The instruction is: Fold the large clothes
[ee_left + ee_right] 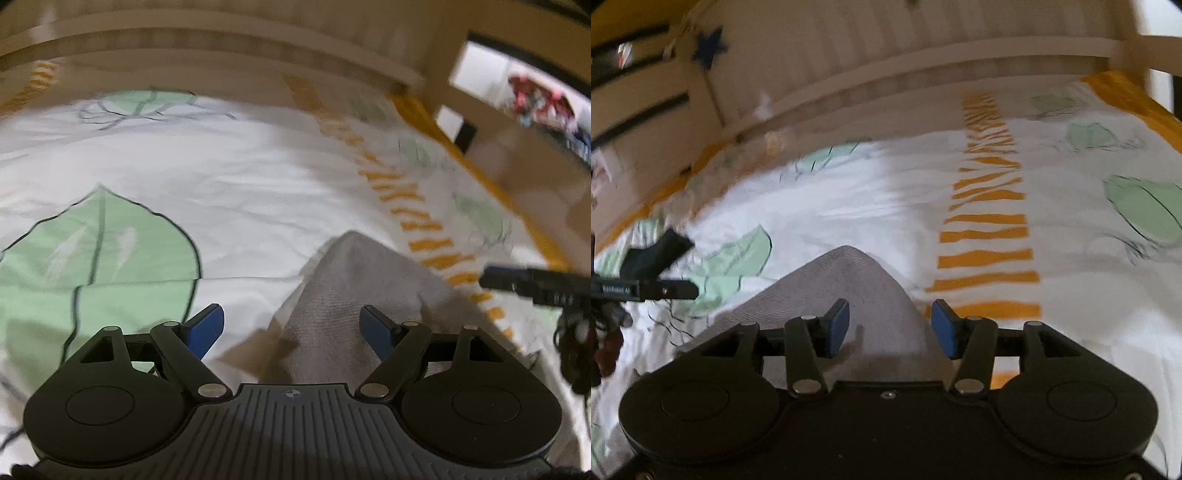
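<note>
A grey garment (pixel 343 295) lies on a white bedsheet (pixel 229 177) printed with green leaves and orange stripes. Its pointed corner faces away from me in both views. My left gripper (pixel 291 325) hovers above it, jaws wide open, blue pads clear of the cloth. In the right wrist view the same grey garment (pixel 849 284) lies under my right gripper (pixel 890 325), which is open too, with the cloth below the pads and not pinched. Each gripper shows at the edge of the other's view: the right gripper (pixel 535 284) at the right edge, the left gripper (pixel 646 273) at the left edge.
A pale slatted bed frame (pixel 905 70) runs along the far edge of the sheet (pixel 849 199). Beige furniture (pixel 517 155) stands to the right of the bed. Both views are motion-blurred.
</note>
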